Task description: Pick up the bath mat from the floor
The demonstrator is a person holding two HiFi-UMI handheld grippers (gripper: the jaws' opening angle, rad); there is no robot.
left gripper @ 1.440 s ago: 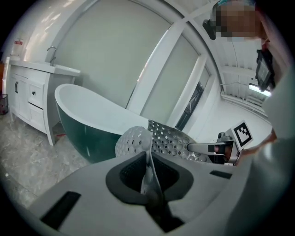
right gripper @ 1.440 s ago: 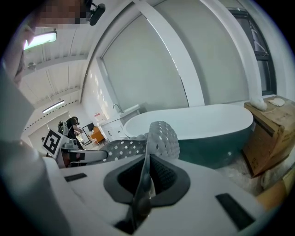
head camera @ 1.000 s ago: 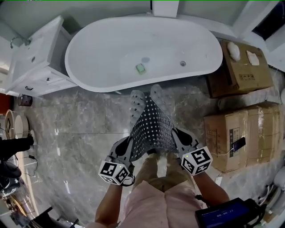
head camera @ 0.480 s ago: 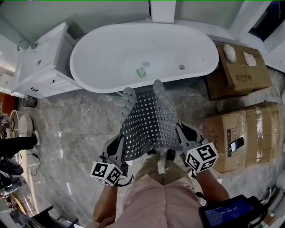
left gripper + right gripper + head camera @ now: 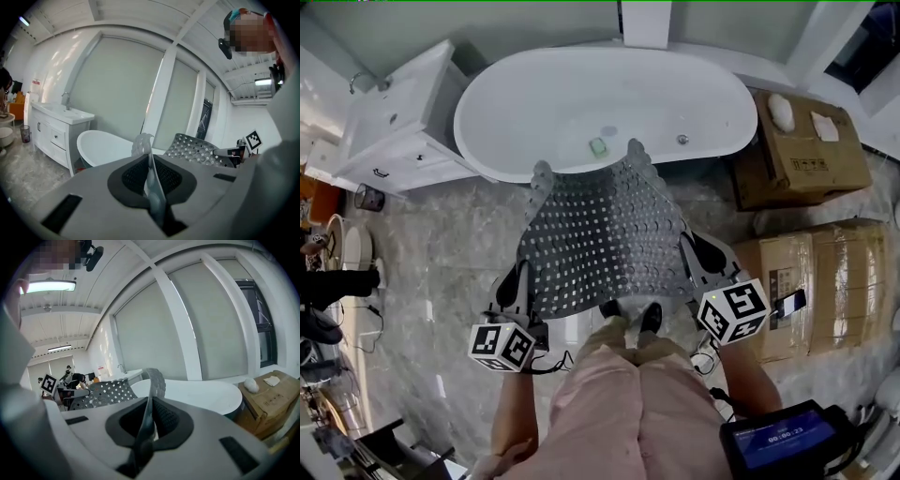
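The grey perforated bath mat [image 5: 600, 234] hangs spread in the air between both grippers, its far end near the bathtub rim. My left gripper [image 5: 525, 274] is shut on the mat's near left corner; in the left gripper view a fold of mat [image 5: 149, 173] is pinched between the jaws. My right gripper [image 5: 686, 246] is shut on the near right corner, and the right gripper view shows the mat's edge [image 5: 149, 408] clamped between its jaws, with the rest of the mat [image 5: 104, 393] off to the left.
A white bathtub [image 5: 609, 112] stands just ahead, with a green item [image 5: 598, 146] inside. A white vanity [image 5: 394, 127] is at the left. Cardboard boxes [image 5: 811, 150] stand at the right. The person's shoes [image 5: 628, 315] are on the marble floor [image 5: 441, 253].
Both grippers have risen and moved apart, lifting the mat off the floor and stretching it wider. The mat's far end has come up towards the tub rim.
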